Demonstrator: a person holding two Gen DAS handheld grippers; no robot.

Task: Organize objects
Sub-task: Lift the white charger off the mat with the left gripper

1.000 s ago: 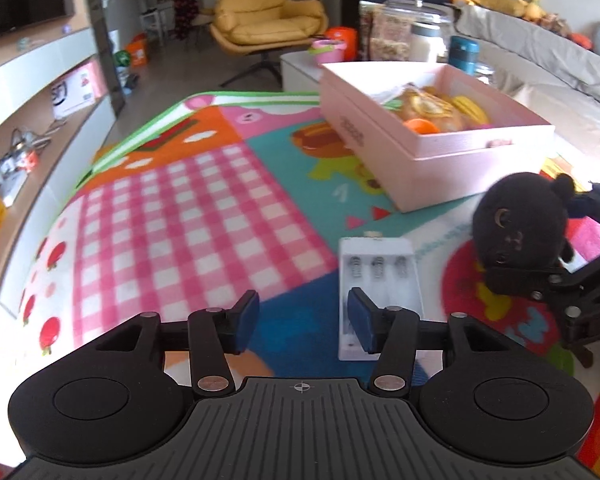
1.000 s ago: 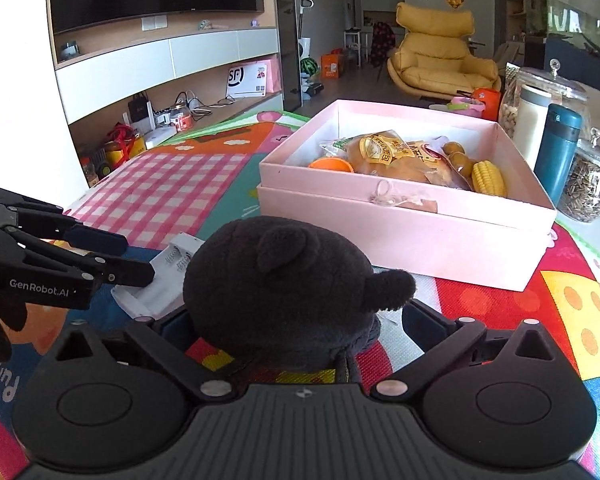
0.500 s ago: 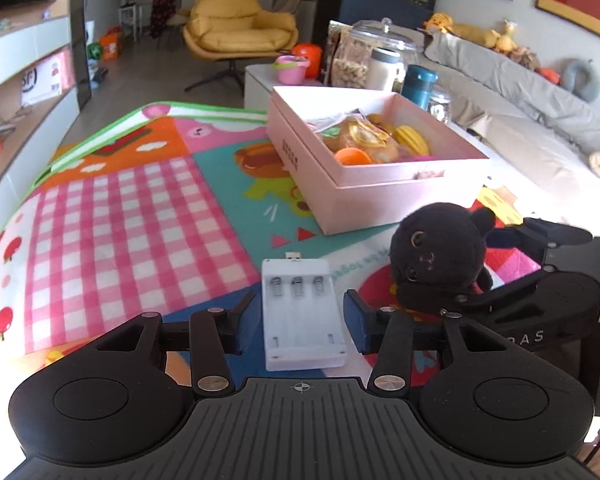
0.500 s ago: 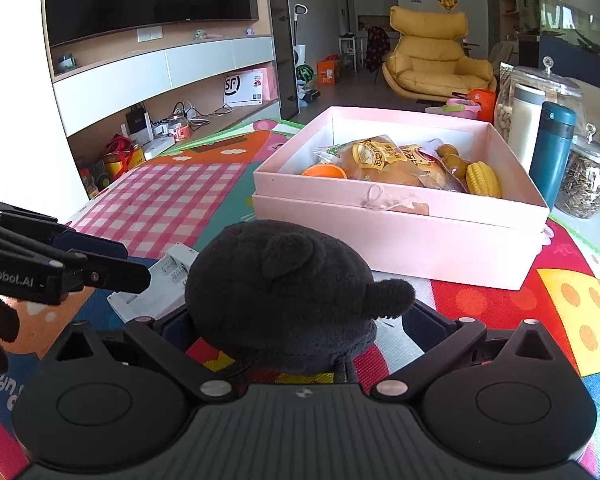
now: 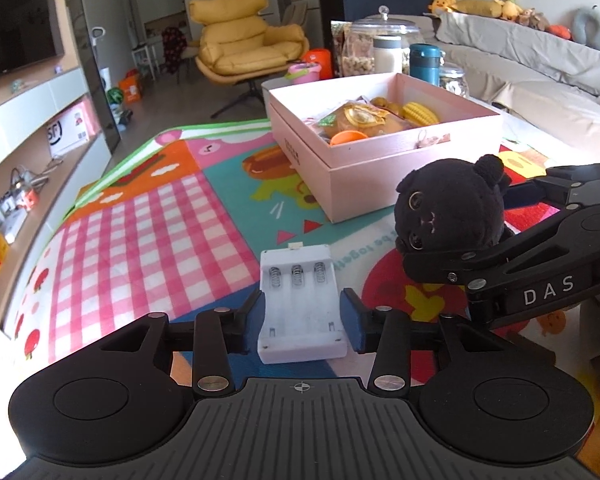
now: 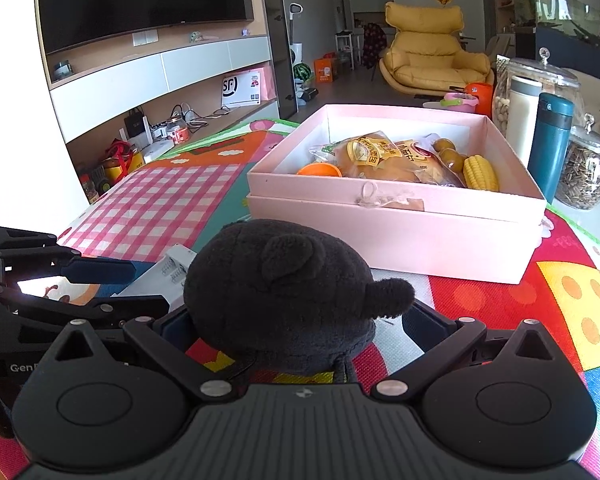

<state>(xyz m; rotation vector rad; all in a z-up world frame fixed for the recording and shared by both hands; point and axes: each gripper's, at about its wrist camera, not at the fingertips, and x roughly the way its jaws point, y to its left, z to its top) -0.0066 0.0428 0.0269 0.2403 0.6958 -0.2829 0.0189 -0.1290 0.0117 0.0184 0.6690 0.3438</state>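
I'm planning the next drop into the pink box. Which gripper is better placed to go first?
Probably the right gripper: the black plush toy sits between its fingers, directly facing the pink box. The left gripper is only closing around the white battery holder, farther from the box.

Open room is offered by the checked stretch of the play mat [image 5: 140, 240] on the left. Passage ahead is blocked by the pink box [image 5: 380, 168], and the right side is crowded by the right gripper [image 5: 500, 240] with its black plush toy [image 5: 448, 204].
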